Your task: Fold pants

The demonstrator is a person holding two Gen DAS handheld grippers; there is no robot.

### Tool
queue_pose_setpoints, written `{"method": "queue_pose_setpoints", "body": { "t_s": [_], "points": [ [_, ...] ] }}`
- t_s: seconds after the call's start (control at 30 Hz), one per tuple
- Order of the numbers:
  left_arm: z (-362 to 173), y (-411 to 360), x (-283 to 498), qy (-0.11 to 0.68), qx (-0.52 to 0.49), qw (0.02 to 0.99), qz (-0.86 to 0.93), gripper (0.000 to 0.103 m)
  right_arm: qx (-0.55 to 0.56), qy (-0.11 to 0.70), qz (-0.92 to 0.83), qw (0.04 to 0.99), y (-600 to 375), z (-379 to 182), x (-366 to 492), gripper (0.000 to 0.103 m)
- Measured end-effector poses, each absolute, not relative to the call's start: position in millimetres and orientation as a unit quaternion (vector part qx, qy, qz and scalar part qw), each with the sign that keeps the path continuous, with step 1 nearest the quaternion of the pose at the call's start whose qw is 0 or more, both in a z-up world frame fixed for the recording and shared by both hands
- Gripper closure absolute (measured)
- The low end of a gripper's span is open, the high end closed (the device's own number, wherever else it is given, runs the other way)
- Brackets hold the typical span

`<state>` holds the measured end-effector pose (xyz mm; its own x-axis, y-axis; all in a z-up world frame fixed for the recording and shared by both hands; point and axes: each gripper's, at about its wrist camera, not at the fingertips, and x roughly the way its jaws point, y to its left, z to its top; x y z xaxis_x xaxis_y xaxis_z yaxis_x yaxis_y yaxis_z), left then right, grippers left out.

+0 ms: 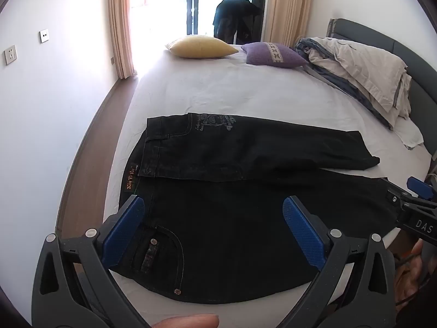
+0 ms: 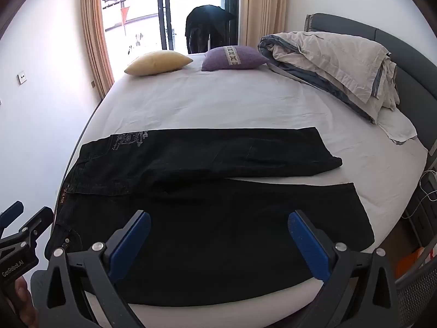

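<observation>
pants (image 1: 232, 218) flat on bed (image 1: 218, 90) | beneath both tools | left tool (image 1: 214, 235), right tool (image 2: 220, 242) spread wide, empty

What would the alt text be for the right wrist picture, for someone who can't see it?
Dark pants lie spread flat on a white-sheeted bed, waistband to the left, with the open right gripper above the nearer leg. Behind are a yellow pillow, a purple pillow and a bundled duvet.

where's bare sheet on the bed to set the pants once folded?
Biggest free patch: white sheet between the black pants and the yellow pillow and purple pillow. A smaller strip lies past the leg cuffs, below the bundled duvet. The near edge is crowded: pants cover it, with both open grippers above.
</observation>
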<state>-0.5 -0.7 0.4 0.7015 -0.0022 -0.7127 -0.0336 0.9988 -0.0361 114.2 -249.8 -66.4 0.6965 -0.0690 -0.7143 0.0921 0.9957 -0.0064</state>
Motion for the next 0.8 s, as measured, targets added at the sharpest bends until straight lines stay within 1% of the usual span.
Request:
{"method": "queue_pose_setpoints", "body": {
  "t_s": [0.07,0.8],
  "points": [
    [0.3,1.3,-0.2,0.390,-0.035,0.920,0.004,0.000,0.015,0.386,-0.043,0.921,-249.1,-66.7,114.4,0.000],
    [-8.3,-4.4,-0.3,0.393,-0.029,0.919,0.007,0.000,0.010,0.392,-0.035,0.919,-242.4,-72.5,111.5,0.000]
  ]
}}
